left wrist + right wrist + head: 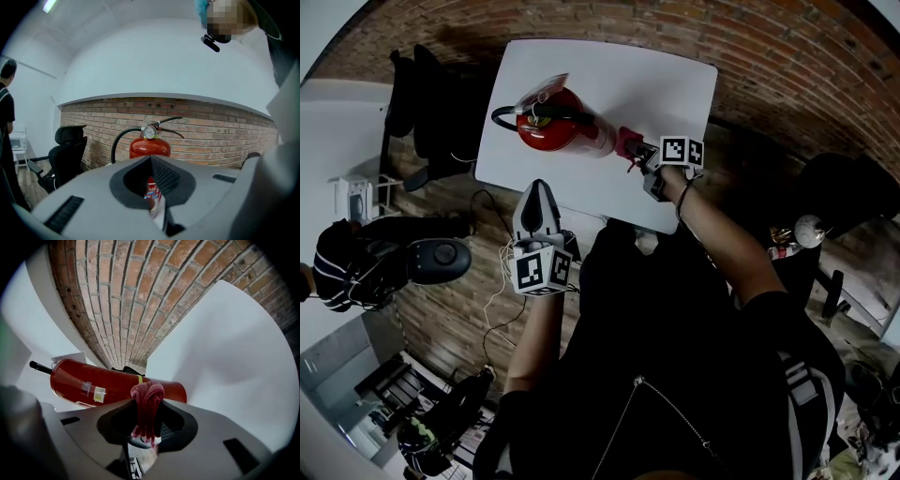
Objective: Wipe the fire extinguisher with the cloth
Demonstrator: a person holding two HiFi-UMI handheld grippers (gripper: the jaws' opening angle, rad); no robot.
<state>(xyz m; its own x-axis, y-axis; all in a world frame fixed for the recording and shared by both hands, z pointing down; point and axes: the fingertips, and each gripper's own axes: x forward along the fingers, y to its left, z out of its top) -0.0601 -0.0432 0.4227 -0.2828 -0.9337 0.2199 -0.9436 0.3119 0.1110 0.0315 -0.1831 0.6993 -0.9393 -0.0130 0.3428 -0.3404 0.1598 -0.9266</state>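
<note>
**Cloth First, Cylinder Steadied**

Head view. Shows the fire extinguisher standing on the white counter, with the black hose looping off its left side. Places the right gripper just beside the red body, low on its right flank, with the red cloth bunched at the tips. Cannot tell from here whether the cloth is touching the paint or only very near it. Leaves the left gripper back at the counter's near edge, apart from the cylinder.

Left gripper view. Finds the jaws closed together on nothing and aimed at the extinguisher, below the gauge and the levers. Probably best to bring this side up against the shoulder of the body. Steer clear of the levers and hose, and guard against tipping or sliding under a one-sided push.

Right gripper view. Finds the jaws clamped on the cloth, with a folded wad poking past the tips, a tail hanging below, and the red body close behind. Offers only a small knob of fabric, so:
- lead with the wad, never the hard tips;
- press lightly and stroke along the body's length;
- ease over the label without catching its edge;
- work round the flank in overlapping passes.
</note>
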